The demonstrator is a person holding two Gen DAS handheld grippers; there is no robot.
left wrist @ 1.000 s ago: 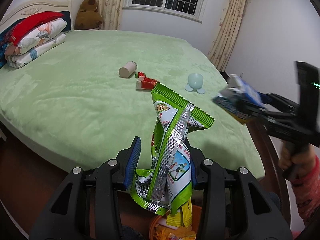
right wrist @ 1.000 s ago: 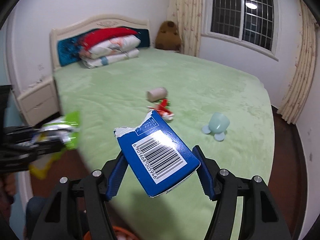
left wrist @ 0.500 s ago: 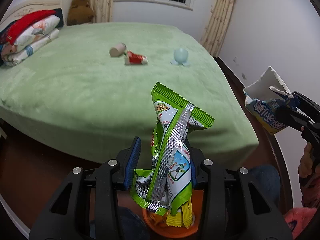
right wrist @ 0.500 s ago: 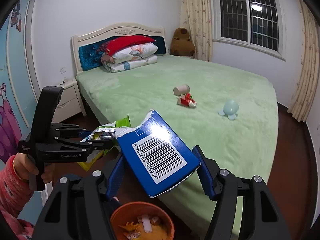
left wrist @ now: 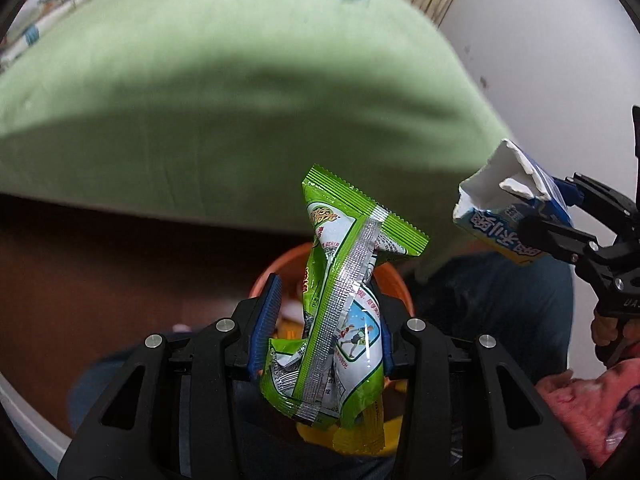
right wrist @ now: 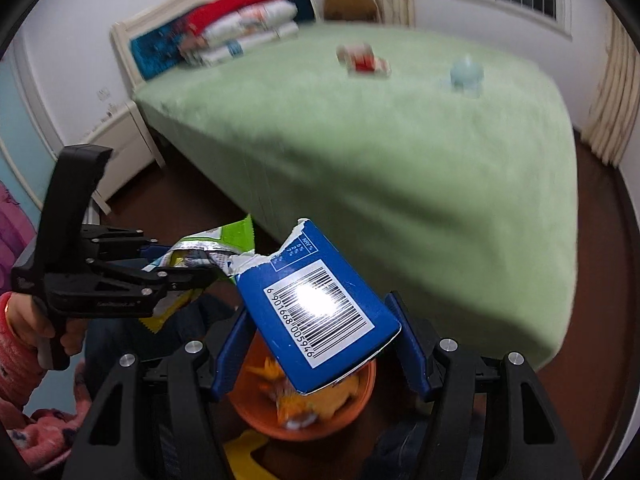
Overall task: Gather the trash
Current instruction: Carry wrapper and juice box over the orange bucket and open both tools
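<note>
Above the orange bin point(left wrist: 404, 292), each tool grips its trash: wrapper point(left wrist: 340, 320), carton point(right wrist: 320, 312).

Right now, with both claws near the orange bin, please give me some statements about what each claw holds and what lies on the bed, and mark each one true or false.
1. The left claw holds a green snack wrapper. True.
2. The right claw is empty. False: it is shut on a torn blue carton with a barcode.
3. The orange bin already has trash inside. True.
4. The green bed has nothing on it. False: a red-and-white package and a pale blue cup-like object lie there.
5. The blue carton is already lying inside the bin. False: it is gripped above the bin.
</note>
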